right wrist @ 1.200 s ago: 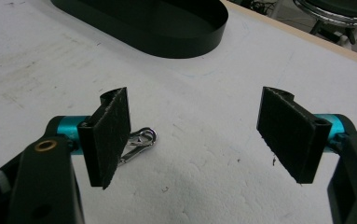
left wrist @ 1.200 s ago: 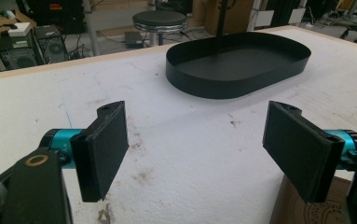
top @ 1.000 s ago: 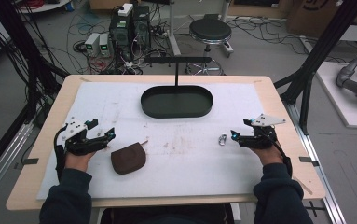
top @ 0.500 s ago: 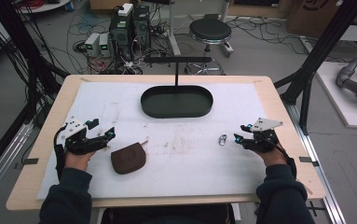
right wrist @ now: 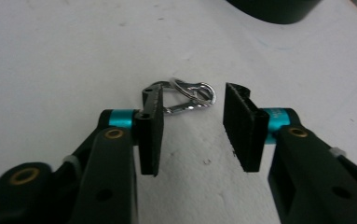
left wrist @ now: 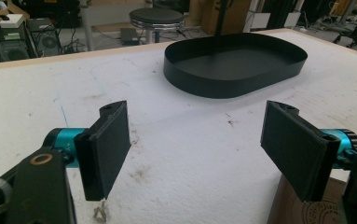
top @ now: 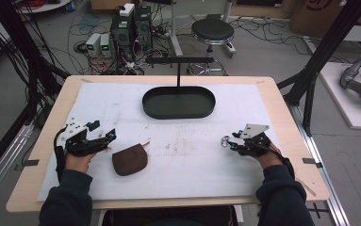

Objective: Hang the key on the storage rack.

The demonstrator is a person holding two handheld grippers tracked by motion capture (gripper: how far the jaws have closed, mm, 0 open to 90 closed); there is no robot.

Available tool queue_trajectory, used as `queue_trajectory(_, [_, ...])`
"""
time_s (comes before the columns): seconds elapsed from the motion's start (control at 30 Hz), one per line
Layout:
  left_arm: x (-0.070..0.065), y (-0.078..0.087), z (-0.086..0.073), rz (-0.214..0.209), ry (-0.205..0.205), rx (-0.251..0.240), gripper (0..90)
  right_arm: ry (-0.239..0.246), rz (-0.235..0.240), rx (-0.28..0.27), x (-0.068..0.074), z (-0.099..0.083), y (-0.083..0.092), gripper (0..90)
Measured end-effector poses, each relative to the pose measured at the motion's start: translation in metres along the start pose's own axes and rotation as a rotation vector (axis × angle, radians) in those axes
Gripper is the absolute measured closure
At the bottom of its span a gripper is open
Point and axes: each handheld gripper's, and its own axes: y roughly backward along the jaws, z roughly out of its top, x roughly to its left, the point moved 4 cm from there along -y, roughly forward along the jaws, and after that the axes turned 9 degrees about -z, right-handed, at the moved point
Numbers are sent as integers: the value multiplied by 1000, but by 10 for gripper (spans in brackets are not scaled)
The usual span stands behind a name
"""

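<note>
Closing on the metal clip [right wrist: 185, 99], the right gripper's [right wrist: 192, 128] fingers [right wrist: 244, 125] stand half-open, not yet gripping.

A shiny metal key ring [right wrist: 185, 95] lies just beyond the matt black fingertips [right wrist: 243, 133]. Beside the other gripper's fingers, a brown matt pouch [top: 130, 160] on rough, scuffed white paper [top: 192, 160].

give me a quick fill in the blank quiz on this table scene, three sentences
1. The small metal thing lying at the tips of the right gripper is a ring with a ____ clipped to it.
2. The brown pouch lies nearest the ____ gripper.
3. The black tray sits on the ____ side of the white mat from the person.

Missing words: clasp; left; far
</note>
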Motion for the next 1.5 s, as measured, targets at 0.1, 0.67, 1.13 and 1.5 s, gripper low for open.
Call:
queue_trajectory(0.1, [0,-1,-1,-3,-2,6,238,46,1,17,5,6,-10,685])
queue_trajectory(0.67, [-2,-4,-3,-6,1,16,239,-47,-2,62,0,8,-24,857])
queue_trajectory(1.13, [-1,-4,-4,-4,1,23,240,-199,8,135,-7,14,-29,888])
queue_trajectory(1.5, [-1,-5,-4,-7,-3,25,266,-294,19,29,-17,37,-18,900])
